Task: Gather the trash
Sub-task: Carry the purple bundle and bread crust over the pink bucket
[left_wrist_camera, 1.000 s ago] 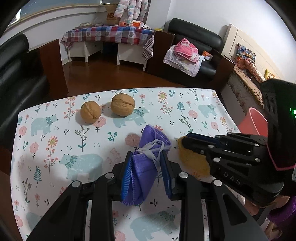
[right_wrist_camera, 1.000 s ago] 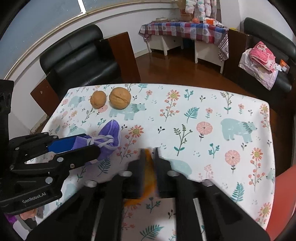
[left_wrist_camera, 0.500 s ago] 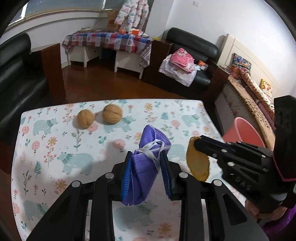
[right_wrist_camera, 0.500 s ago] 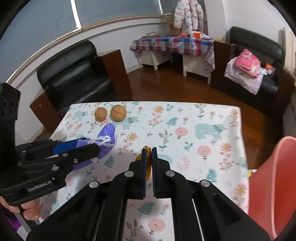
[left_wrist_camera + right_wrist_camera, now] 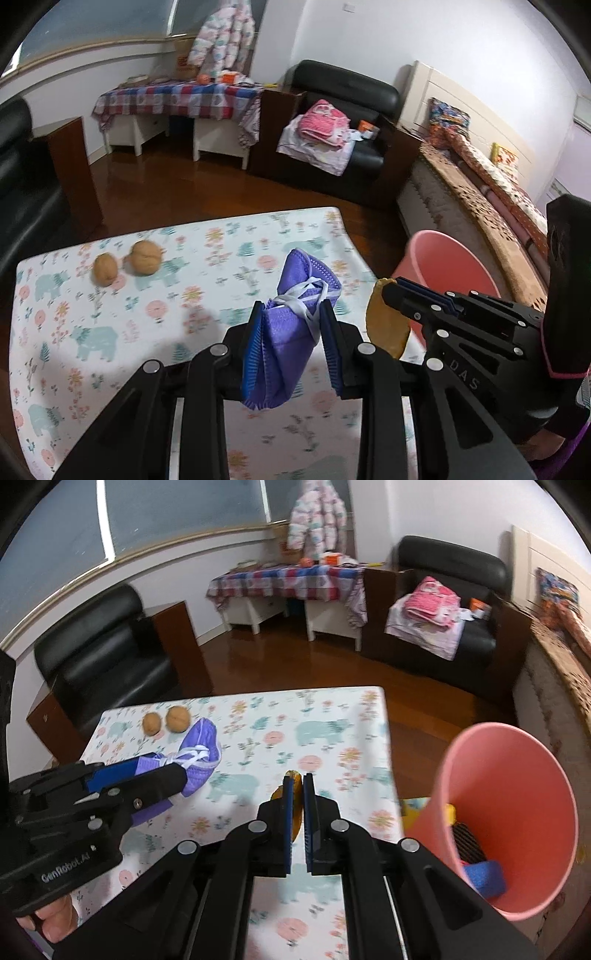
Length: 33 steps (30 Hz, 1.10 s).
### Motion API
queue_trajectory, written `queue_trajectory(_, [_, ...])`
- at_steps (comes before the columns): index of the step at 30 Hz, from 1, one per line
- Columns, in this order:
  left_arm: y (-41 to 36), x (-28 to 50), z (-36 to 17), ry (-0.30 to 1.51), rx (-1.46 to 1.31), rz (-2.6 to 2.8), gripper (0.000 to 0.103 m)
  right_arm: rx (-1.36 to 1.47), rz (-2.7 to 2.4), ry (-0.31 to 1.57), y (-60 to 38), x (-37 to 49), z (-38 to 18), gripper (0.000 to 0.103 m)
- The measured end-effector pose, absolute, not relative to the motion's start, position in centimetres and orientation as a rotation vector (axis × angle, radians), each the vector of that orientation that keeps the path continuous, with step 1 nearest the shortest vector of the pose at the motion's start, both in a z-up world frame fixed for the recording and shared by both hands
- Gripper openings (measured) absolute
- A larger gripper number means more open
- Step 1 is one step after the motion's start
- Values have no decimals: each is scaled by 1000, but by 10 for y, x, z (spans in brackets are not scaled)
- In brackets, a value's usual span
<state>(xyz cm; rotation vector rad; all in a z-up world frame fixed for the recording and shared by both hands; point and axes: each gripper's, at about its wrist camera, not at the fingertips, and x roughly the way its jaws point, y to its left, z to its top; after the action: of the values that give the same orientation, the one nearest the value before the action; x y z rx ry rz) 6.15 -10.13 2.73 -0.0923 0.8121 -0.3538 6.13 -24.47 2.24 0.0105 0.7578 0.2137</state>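
2 walnuts (image 5: 127,260) on floral tbl (image 5: 221,240).

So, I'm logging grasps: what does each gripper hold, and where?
Left gripper clamps the folded purple mask across its middle. Right gripper pinches the orange peel at its upper edge.

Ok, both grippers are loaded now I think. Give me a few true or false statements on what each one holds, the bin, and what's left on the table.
1. The left gripper is clamped on a purple face mask. True.
2. The right gripper is open. False: it is shut on a thin orange-brown peel.
3. The pink bin is empty. False: it holds blue and yellow items.
4. Two walnuts sit on the table. True.
5. The mask rests on the tablecloth. False: it is held above it.
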Motion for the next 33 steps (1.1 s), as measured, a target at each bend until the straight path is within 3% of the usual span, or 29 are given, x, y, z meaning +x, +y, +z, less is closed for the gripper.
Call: queue_trajectory(33, [-308,77,31,826,100,-571,29,220,-125,682,-439,25,22,5])
